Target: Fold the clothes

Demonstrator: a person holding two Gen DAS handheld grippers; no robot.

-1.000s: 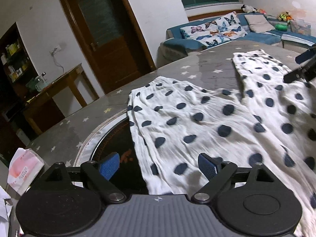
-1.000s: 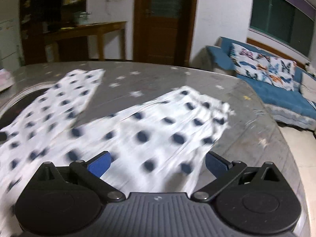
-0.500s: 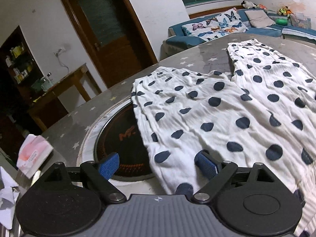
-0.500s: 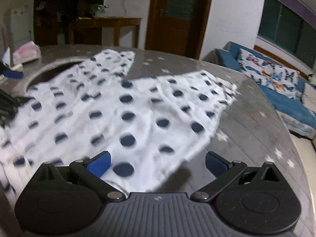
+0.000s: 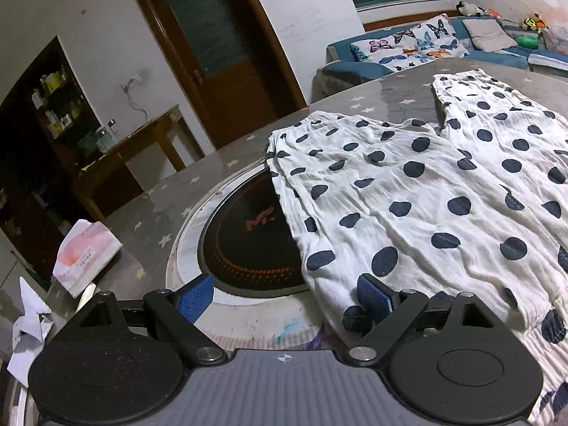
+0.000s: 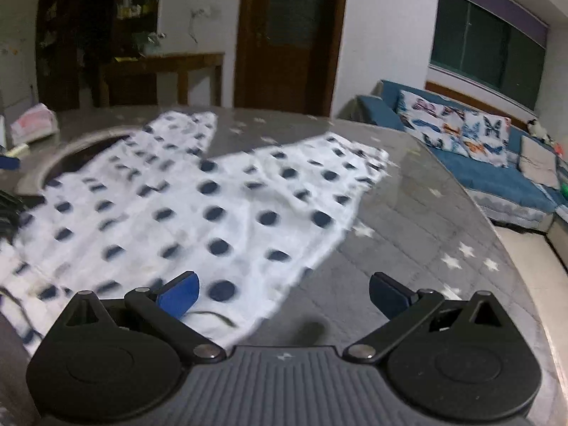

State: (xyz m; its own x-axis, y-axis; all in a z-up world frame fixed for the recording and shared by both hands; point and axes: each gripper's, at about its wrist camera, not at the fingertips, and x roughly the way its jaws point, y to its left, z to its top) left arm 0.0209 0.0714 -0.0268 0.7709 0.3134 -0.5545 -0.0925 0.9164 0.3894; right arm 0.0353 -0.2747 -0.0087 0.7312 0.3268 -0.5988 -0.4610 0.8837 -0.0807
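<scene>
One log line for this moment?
left gripper: open, at pants edge | right gripper: open, over pants | pants: flat, unfolded

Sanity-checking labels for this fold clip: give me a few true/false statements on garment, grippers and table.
1. The left gripper is open. True.
2. The polka-dot garment is already folded into a neat stack. False: it lies spread out with both legs apart.
3. The garment partly covers the round black cooktop set in the table. True.
4. The right gripper is clamped on the fabric. False: its jaws are wide apart, holding nothing.
5. A tissue box sits left of the cooktop. True.
</scene>
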